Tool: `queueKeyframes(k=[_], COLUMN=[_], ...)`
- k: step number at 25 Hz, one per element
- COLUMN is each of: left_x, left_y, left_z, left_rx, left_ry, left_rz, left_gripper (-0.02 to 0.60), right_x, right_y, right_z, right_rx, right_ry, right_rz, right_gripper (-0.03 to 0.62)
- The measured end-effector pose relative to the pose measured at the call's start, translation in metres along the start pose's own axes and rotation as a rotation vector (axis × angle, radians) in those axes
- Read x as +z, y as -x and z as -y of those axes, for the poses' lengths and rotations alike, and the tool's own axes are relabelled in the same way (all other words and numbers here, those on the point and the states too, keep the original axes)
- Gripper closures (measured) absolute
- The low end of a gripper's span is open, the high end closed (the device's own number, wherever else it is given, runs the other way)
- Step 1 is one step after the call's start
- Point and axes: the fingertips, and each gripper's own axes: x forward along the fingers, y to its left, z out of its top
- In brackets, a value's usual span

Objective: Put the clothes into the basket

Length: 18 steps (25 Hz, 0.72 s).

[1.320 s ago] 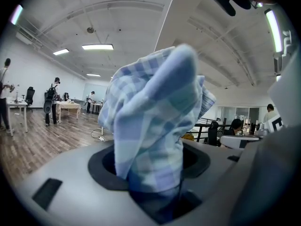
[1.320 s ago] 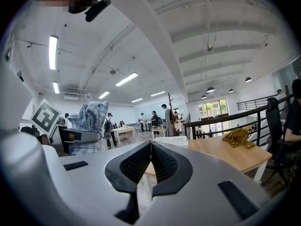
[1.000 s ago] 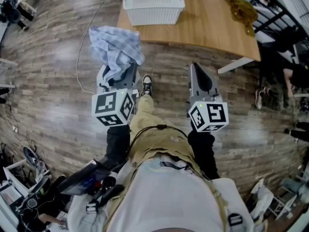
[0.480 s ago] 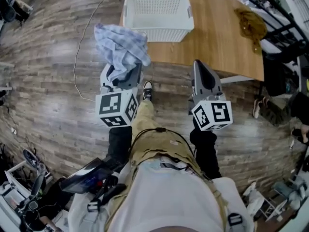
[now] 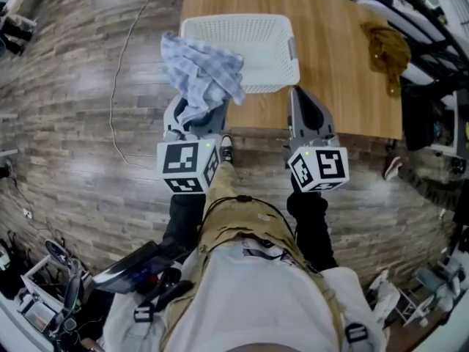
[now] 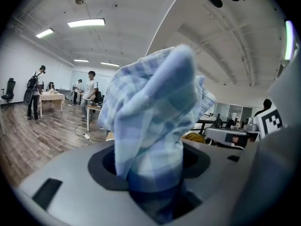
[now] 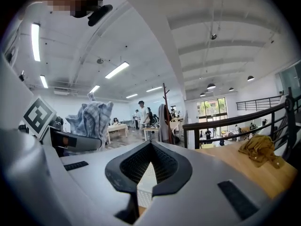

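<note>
My left gripper [image 5: 196, 114] is shut on a blue plaid cloth [image 5: 201, 72] that bunches up above its jaws and fills the left gripper view [image 6: 155, 112]. In the head view the cloth overlaps the left rim of the white mesh basket [image 5: 253, 53], which stands on the near end of a wooden table [image 5: 330, 64]. My right gripper [image 5: 304, 112] is shut with nothing in it, just before the table's near edge, right of the basket. An olive garment [image 5: 388, 46] lies at the table's far right, also seen in the right gripper view [image 7: 257, 149].
A white cable [image 5: 117, 79] runs over the wood floor left of the table. A black railing [image 5: 432, 20] borders the table's right side. My shoe [image 5: 226, 147] is between the grippers. Several people [image 6: 89, 93] stand at desks far off.
Both grippers have moved forward toward the table. The basket has come nearer, and the held plaid cloth now overlaps its left rim instead of hanging over the floor.
</note>
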Motion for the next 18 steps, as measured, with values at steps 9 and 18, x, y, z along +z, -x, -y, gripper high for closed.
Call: queueKeyframes(k=[9, 18], left_x=[0.000, -0.022], left_y=[-0.069, -0.108], left_z=[-0.004, 0.005], left_rx=[-0.033, 0.000], left_ry=[-0.014, 0.005], left_rz=[-0.086, -0.184], left_gripper=[0.325, 0.325], right_x=[0.003, -0.015], right_y=[-0.059, -0.096], right_z=[0.026, 0.053], right_rx=[0.025, 0.091], right_ry=[-0.028, -0.079], right_rz=[-0.026, -0.098], right_gripper=[0.574, 0.574])
